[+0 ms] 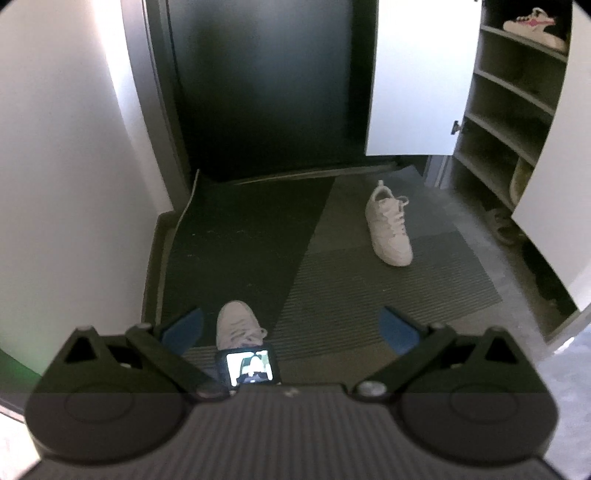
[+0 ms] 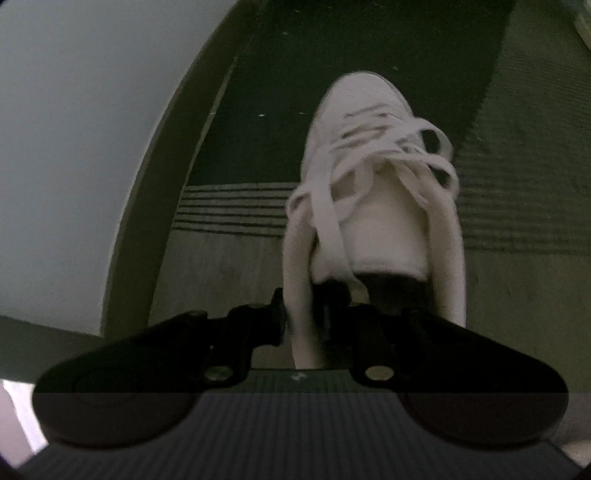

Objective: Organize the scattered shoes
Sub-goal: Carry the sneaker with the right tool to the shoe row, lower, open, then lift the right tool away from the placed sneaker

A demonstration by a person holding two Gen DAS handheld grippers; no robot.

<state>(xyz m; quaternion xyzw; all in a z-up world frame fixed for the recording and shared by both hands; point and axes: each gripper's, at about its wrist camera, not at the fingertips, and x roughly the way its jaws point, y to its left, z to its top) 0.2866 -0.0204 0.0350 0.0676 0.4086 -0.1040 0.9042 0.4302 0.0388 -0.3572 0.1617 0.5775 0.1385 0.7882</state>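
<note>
White leather, or something like it: the near sneaker (image 2: 369, 192) sits on the dark floor mat (image 1: 258, 258) right under your right claw (image 2: 304, 317), toe pointing away from you. Its fingers straddle the left wall of the collar, one outside and one inside the opening, with only a narrow gap between them; whether the pads press that wall is too dark to tell. Judge the shoe light, with a firm sole and a soft, padded collar that will squash under the pads. Take it by the collar or heel wall, deep enough that it cannot peel out, and keep the loose laces (image 2: 388, 155) clear. Expect the toe to droop when you lift.

Your left claw (image 1: 291, 328) hangs wide open and empty above the mat. A second sneaker (image 1: 389, 225) lies farther off, near the open shoe cabinet (image 1: 517, 110), where a pink-marked shoe (image 1: 535, 29) occupies the top shelf.
</note>
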